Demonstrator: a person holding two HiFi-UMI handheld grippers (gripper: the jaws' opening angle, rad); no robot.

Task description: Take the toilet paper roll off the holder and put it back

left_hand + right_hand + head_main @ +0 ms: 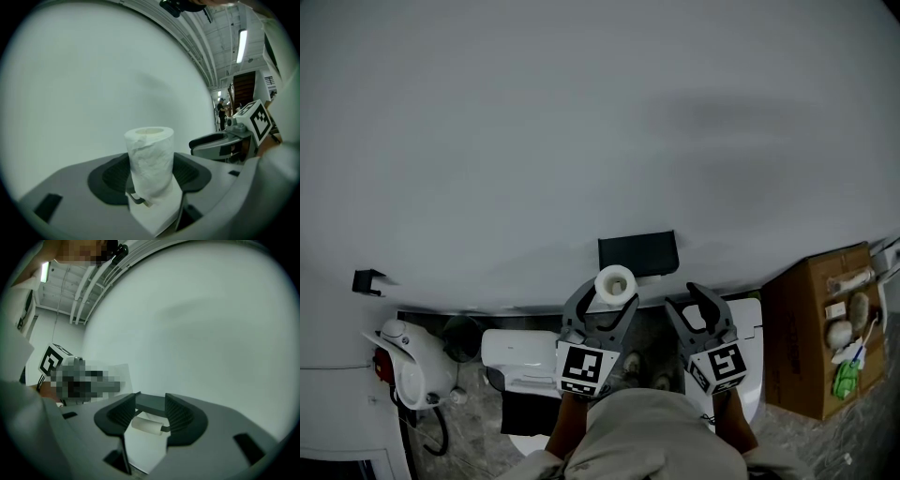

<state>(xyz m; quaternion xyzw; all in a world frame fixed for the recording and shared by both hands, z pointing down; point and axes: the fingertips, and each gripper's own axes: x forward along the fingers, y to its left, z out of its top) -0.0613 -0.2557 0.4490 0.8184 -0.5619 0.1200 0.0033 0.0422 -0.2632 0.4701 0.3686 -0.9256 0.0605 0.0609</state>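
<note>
A white toilet paper roll stands upright between the jaws of my left gripper, which is shut on it. The roll fills the gap between the ribbed pads in the left gripper view. Just beyond it, a black holder is fixed to the pale wall, with the roll's top just below its lower left edge. To the right of the roll, my right gripper is open, and nothing is pressed between its pads. A dark slab shows past its jaw tips.
A white toilet stands below on the grey floor, with a white and red appliance at the left. An open cardboard box with small items sits at the right. A small black hook is on the wall at the far left.
</note>
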